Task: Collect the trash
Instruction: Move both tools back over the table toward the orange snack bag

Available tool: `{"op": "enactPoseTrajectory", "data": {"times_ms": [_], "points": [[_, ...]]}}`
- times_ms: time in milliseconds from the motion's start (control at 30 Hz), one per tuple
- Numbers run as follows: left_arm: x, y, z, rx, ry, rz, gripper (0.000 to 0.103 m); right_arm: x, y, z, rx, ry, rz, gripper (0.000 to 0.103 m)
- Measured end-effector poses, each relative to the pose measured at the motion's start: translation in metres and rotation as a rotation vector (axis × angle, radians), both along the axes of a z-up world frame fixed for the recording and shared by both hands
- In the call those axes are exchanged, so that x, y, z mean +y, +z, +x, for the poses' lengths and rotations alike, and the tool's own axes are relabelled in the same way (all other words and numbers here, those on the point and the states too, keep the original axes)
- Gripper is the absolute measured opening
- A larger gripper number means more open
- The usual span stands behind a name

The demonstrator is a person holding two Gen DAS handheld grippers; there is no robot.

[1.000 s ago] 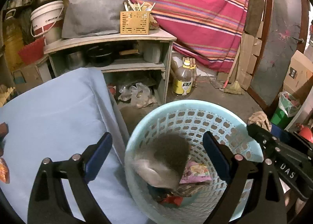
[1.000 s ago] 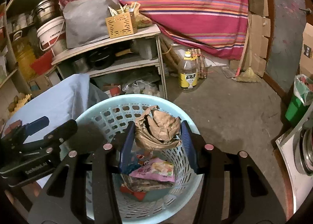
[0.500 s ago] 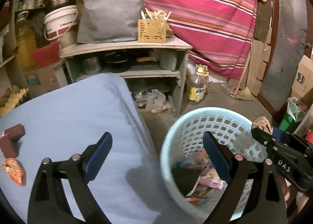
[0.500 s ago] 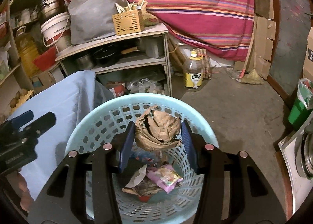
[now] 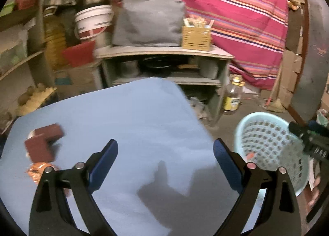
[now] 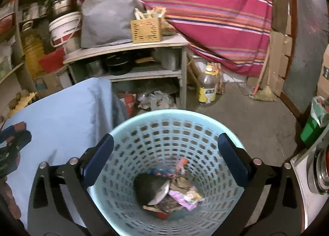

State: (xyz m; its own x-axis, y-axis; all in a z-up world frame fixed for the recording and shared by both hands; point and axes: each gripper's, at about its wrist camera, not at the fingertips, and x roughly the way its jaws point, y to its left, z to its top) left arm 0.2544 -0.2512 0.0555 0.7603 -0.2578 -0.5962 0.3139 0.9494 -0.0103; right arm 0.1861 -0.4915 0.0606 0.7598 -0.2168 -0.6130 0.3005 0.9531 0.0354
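Pale blue plastic, the perforated basket is sitting at lower centre of the right wrist view, wrappers and crumpled paper lying at its bottom. The right gripper is hanging over it, jaws just opened wide, nothing between them. The left gripper is gaping empty over the blue cloth, brown blocks at its left.

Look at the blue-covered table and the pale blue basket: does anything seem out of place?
Yes. Two dark red-brown blocks and a crumpled orange wrapper lie at the left edge of the light blue cloth-covered table, while other rubbish is already in the pale blue perforated plastic basket. Nothing looks spilled or damaged.
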Motion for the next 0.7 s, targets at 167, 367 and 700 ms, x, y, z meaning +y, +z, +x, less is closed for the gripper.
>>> {"op": "enactPoseTrajectory", "data": {"times_ms": [167,367,700], "points": [[0.067,-0.022,0.003,0.039,0.066,0.029,0.092,0.038,0.002,0.012,-0.002,0.040,-0.004,0.098],[0.145,-0.051,0.013,0.106,0.173,0.068,0.092,0.075,0.002,0.026,-0.025,0.102,0.101,0.099],[0.184,-0.078,0.020,0.163,0.179,0.104,0.092,0.126,-0.012,0.060,0.020,0.162,0.124,0.098]]}}
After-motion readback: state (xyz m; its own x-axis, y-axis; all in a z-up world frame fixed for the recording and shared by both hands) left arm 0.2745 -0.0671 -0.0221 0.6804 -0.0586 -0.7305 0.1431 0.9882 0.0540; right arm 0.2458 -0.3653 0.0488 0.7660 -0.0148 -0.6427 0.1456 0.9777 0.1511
